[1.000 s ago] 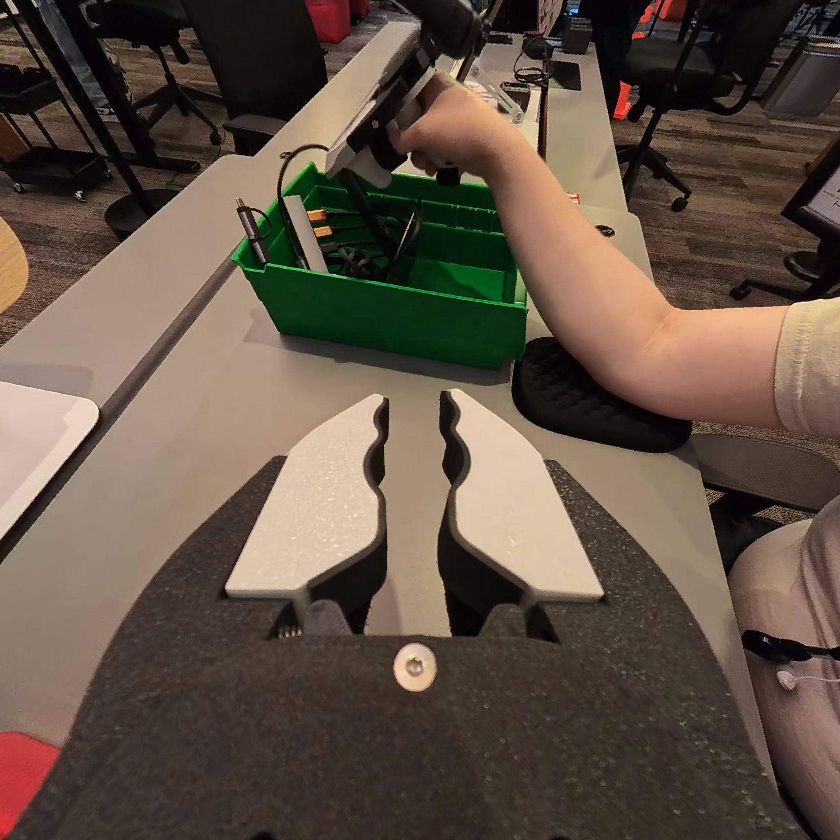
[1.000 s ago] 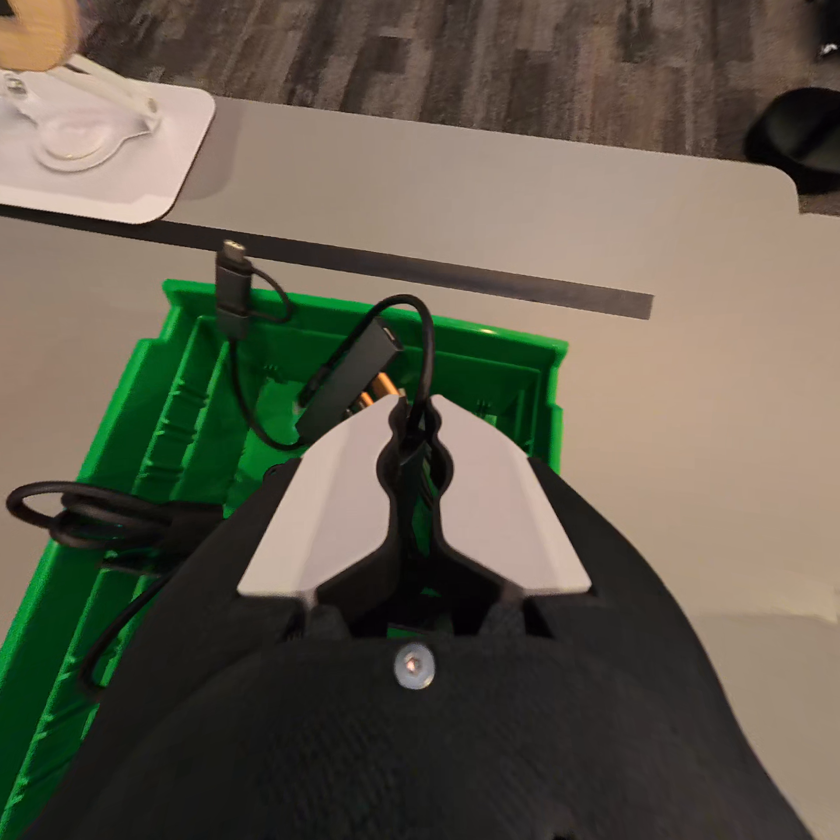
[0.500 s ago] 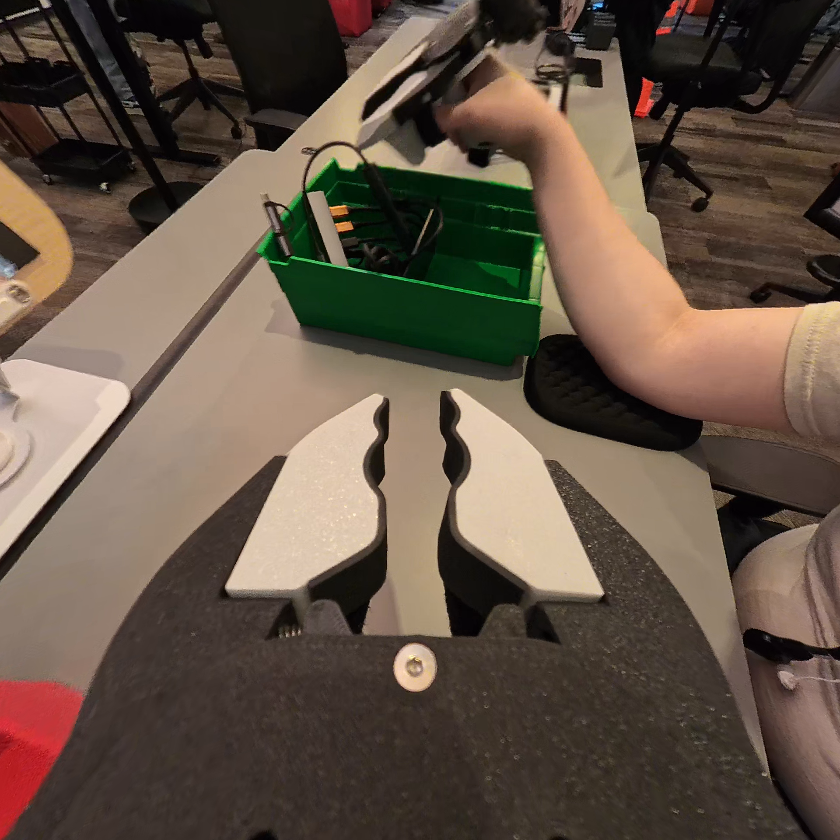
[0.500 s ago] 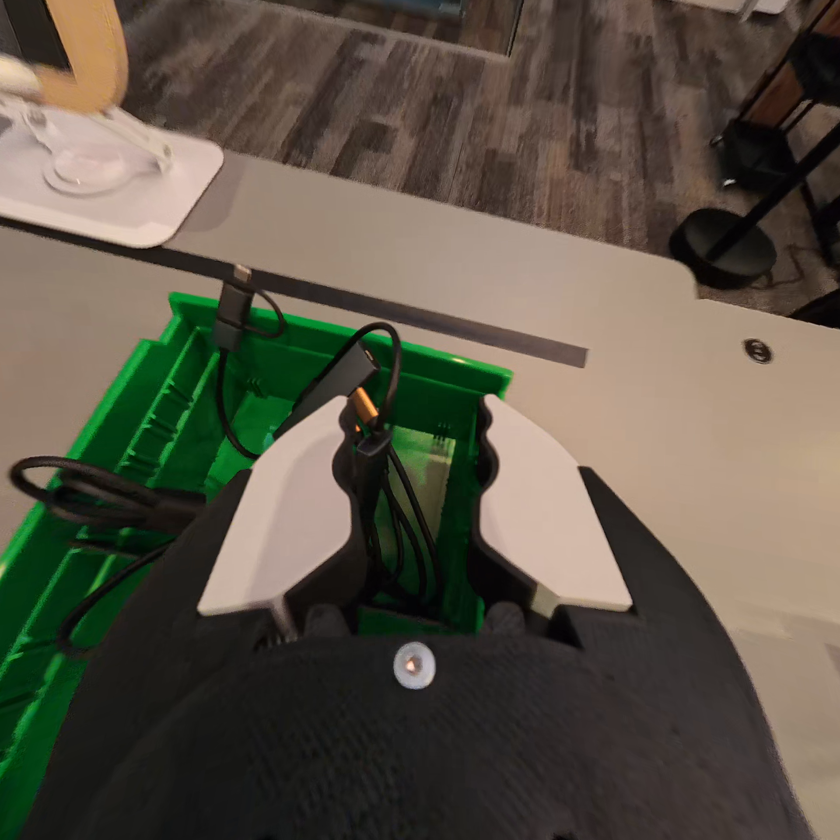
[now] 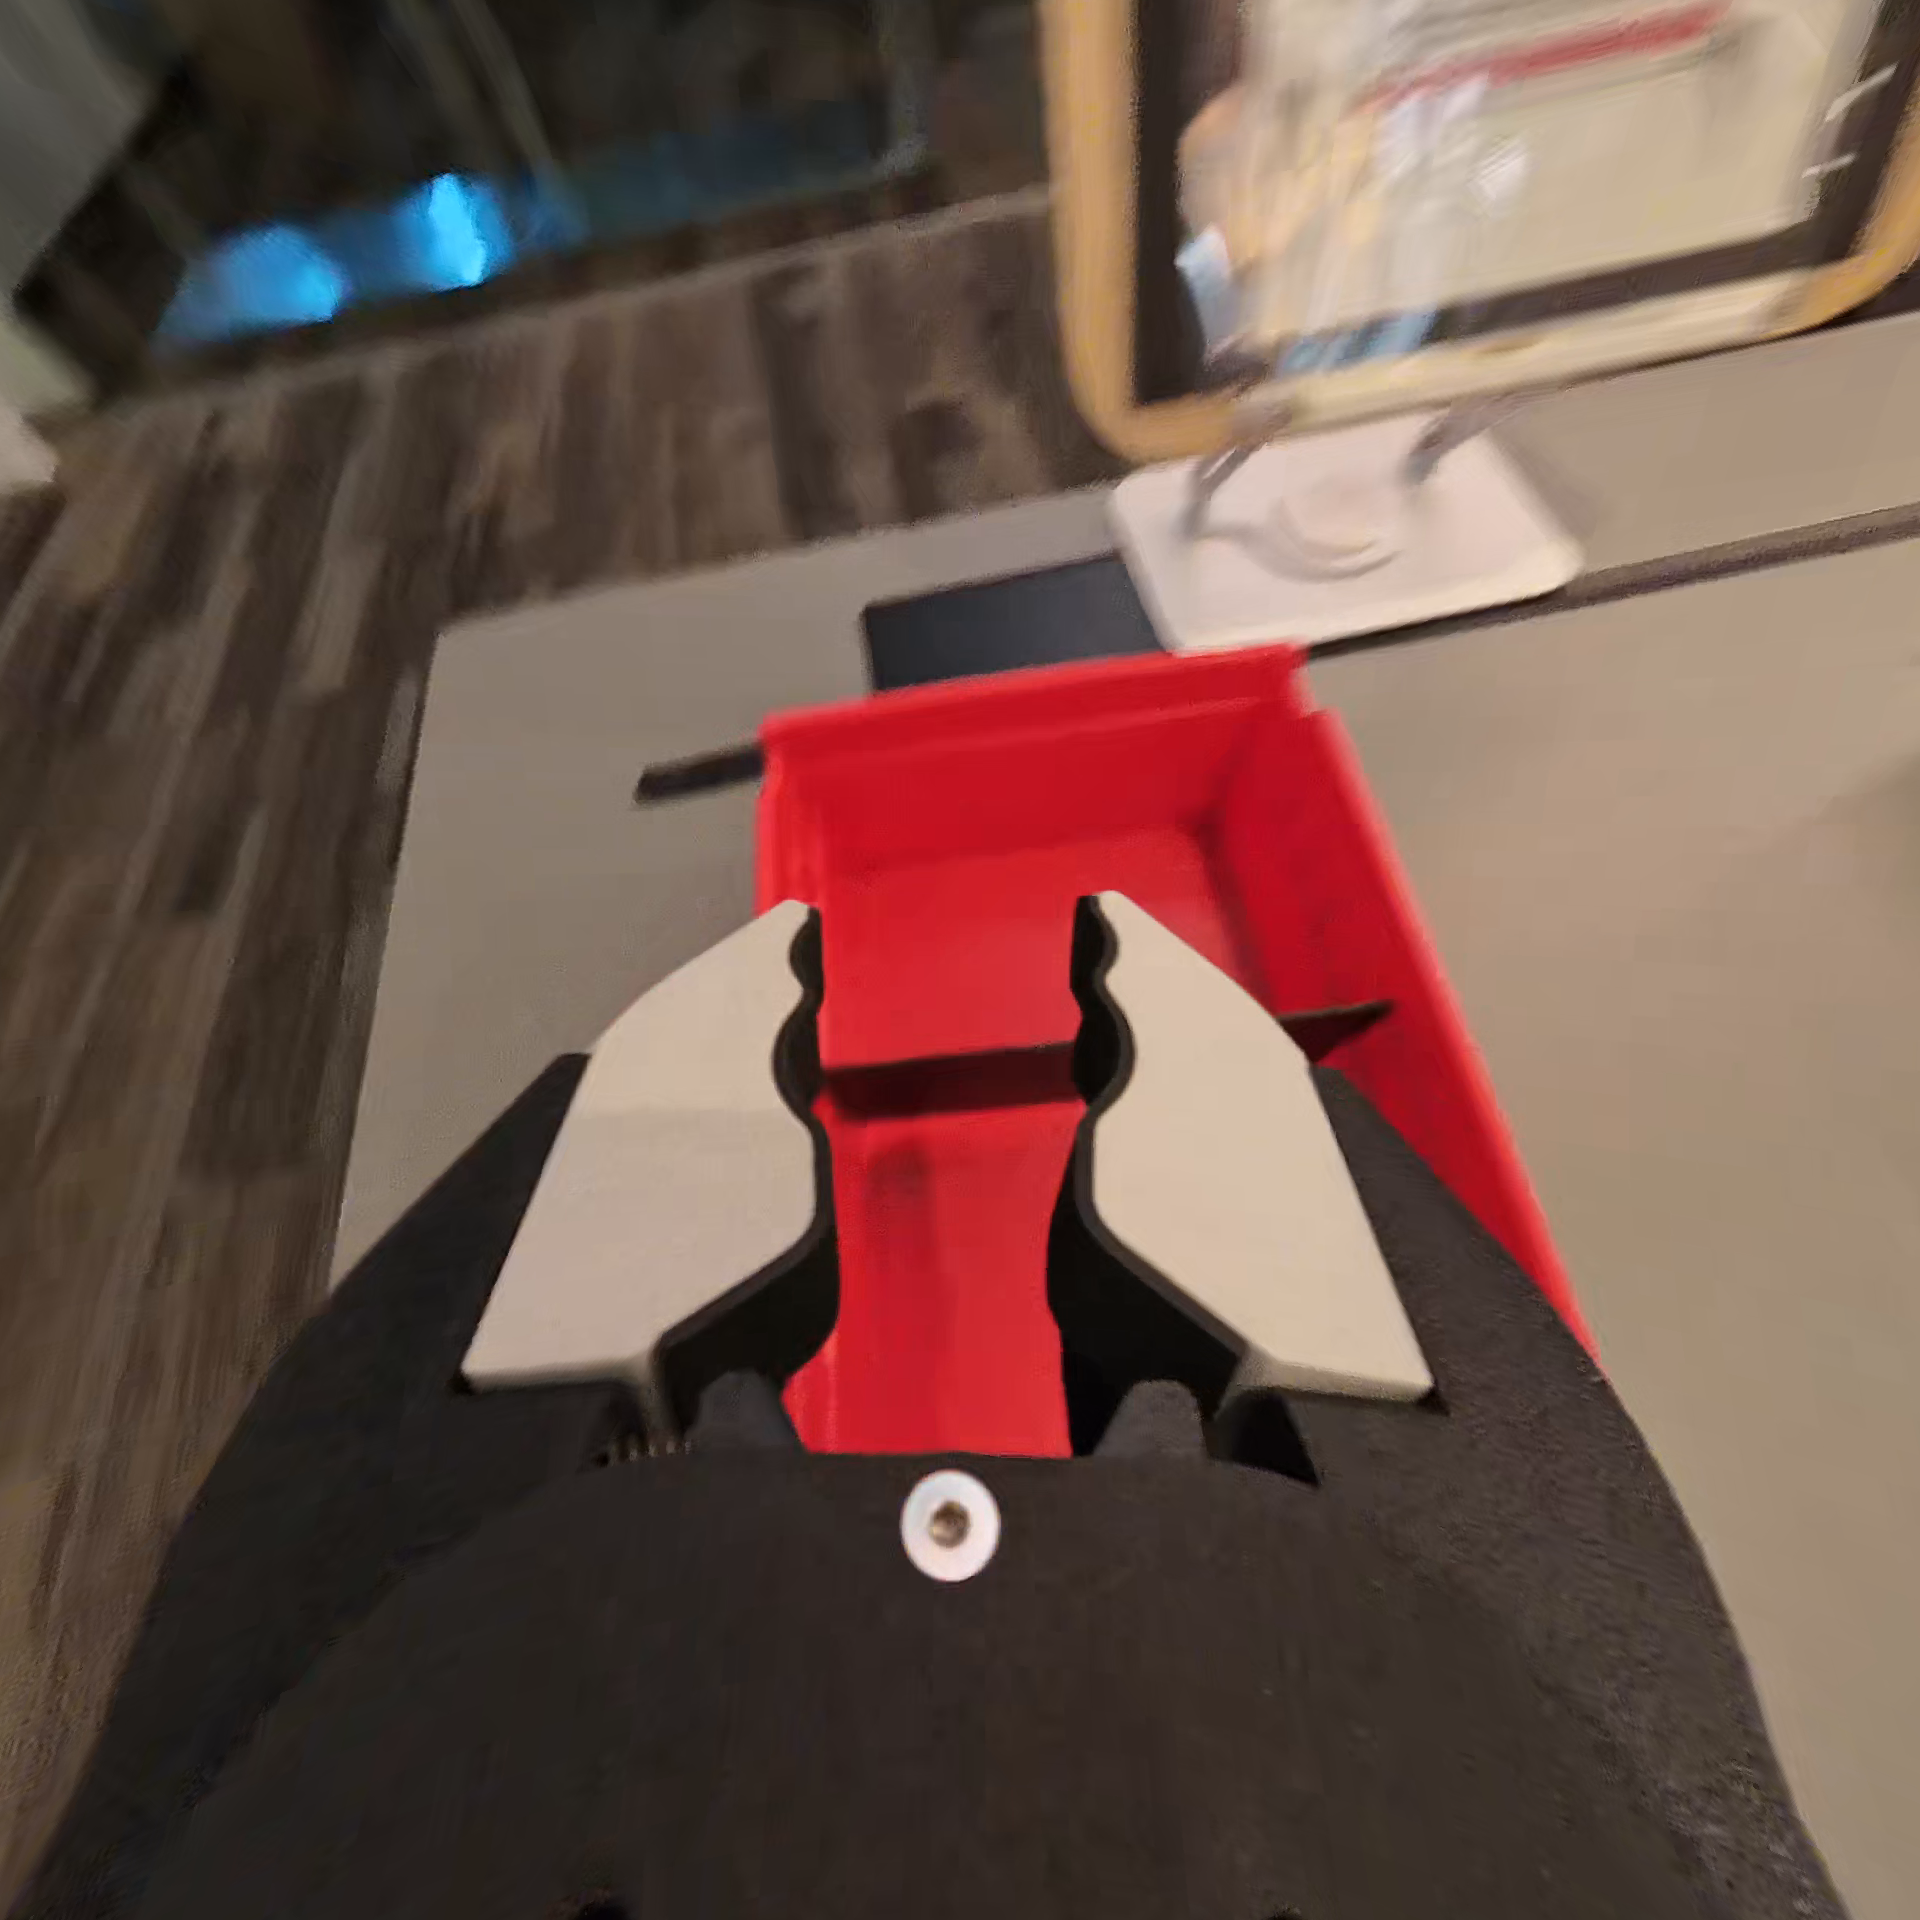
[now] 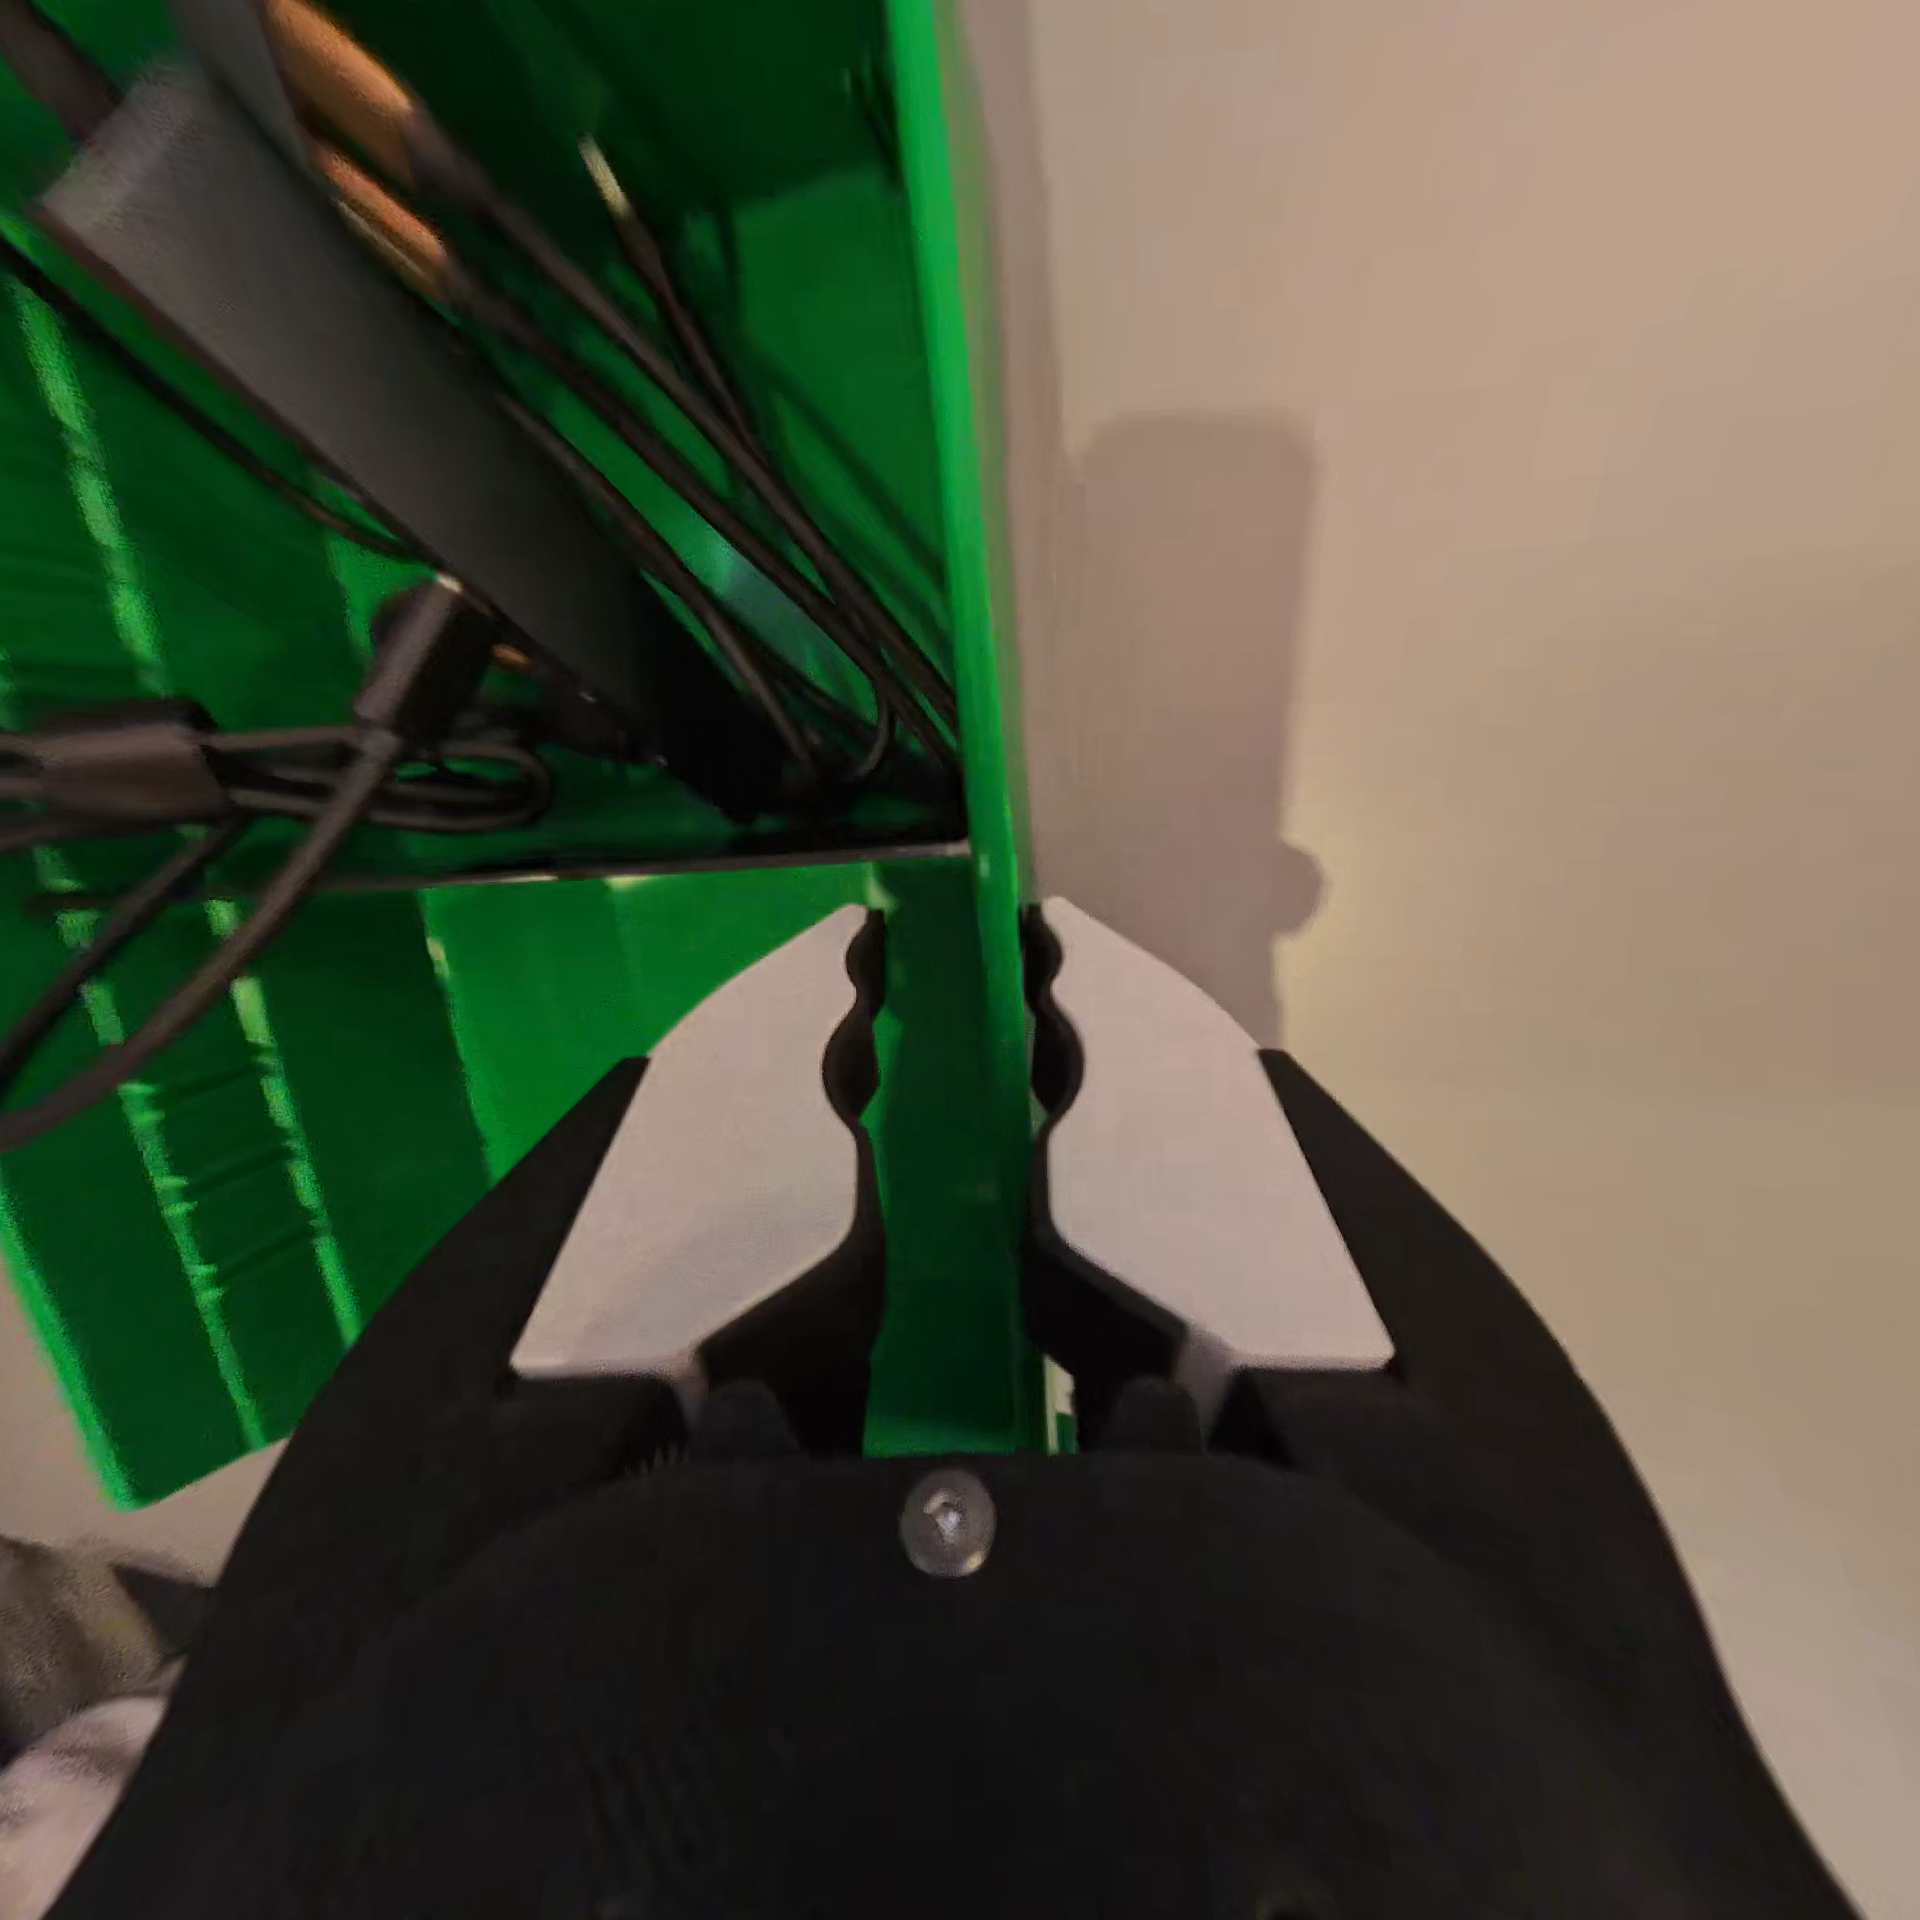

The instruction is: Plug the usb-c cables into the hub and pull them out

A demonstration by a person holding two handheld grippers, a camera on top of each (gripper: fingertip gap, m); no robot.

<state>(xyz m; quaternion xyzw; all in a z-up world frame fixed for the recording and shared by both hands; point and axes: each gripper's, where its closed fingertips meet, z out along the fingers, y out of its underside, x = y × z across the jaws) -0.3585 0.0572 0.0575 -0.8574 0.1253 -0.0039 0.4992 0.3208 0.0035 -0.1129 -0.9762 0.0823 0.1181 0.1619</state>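
Note:
My right gripper (image 6: 951,914) straddles the side wall of the green bin (image 6: 951,623), one finger inside and one outside, and the jaws are shut on that wall. Inside the bin lies the grey hub (image 6: 343,364), tilted, with orange-tipped plugs (image 6: 332,62) and black USB-C cables (image 6: 675,499) running from it. A coiled black cable bundle (image 6: 156,774) lies at the left. My left gripper (image 5: 943,914) is open and empty, held above an empty red bin (image 5: 1039,691). The left wrist view shows no hub or cables.
The red bin has a dark divider (image 5: 935,1075) across it. Behind it stand a gold-framed screen (image 5: 1455,208) on a white base (image 5: 1340,540) and a dark patch (image 5: 997,639). The table edge and wood floor (image 5: 208,727) are at left. Bare grey table (image 6: 1507,623) lies right of the green bin. The left gripper's tips are roughly 70 cm from the right gripper's.
My right gripper let go of the cable, opened, dropped to the green bin's side wall and closed on it. My left gripper swung away from the green bin to the red bin and opened wider.

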